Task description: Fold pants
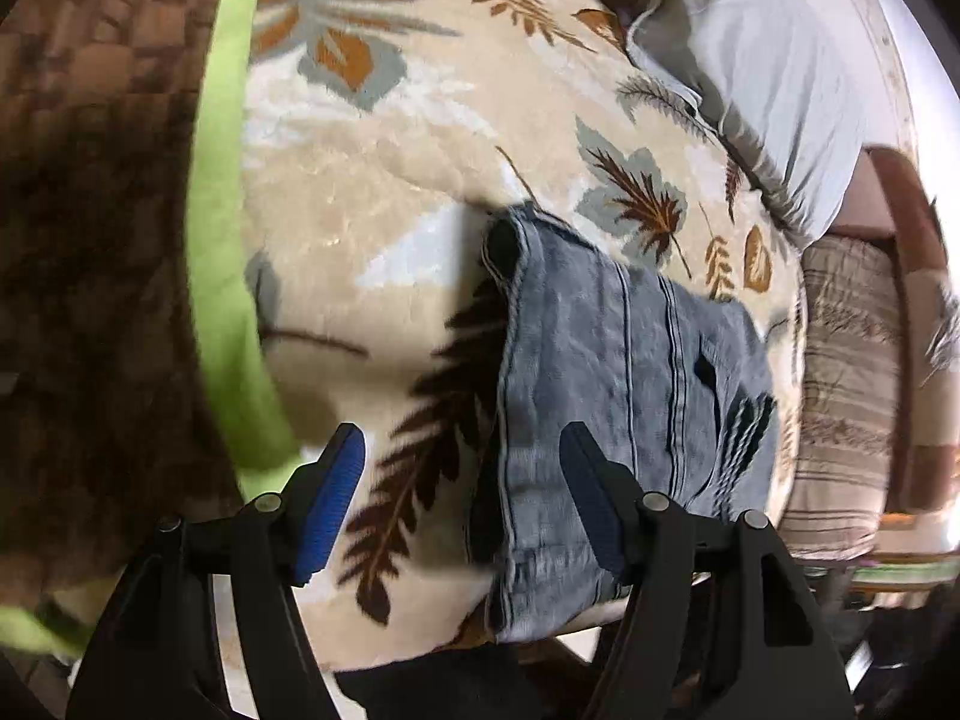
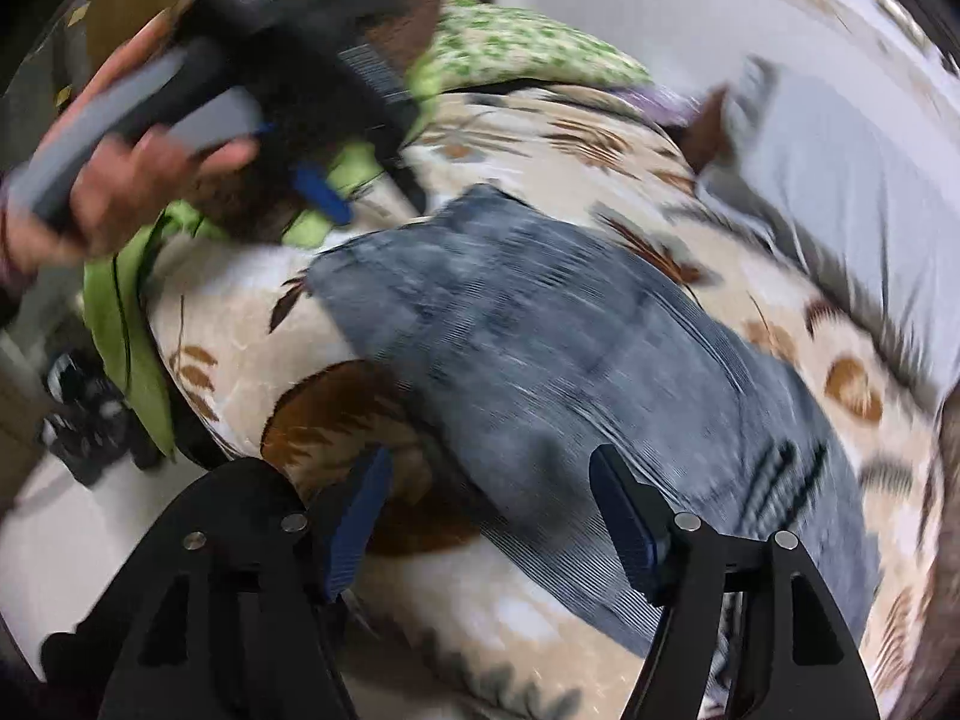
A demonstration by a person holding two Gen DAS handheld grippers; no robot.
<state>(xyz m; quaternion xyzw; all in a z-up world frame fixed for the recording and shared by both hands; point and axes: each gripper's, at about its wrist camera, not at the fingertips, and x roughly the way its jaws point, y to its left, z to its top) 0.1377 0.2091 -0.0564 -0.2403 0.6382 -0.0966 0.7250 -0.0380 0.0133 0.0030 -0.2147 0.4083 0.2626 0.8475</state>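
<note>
The grey-blue jeans [image 1: 618, 396] lie folded into a compact stack on a cream blanket with brown and grey leaves [image 1: 384, 180]. They also show in the right wrist view [image 2: 570, 348], blurred. My left gripper [image 1: 462, 450] is open and empty, hovering above the near left edge of the jeans. My right gripper [image 2: 489, 474] is open and empty above the near part of the jeans. The left gripper also shows in the right wrist view [image 2: 372, 192], held in a hand at the upper left, beyond the jeans' far corner.
A pale blue-grey cloth [image 1: 774, 66] lies at the far right of the blanket. A green cloth [image 1: 222, 252] and a brown patterned blanket [image 1: 90, 210] lie to the left. A striped cushion [image 1: 846, 396] sits right of the bed edge.
</note>
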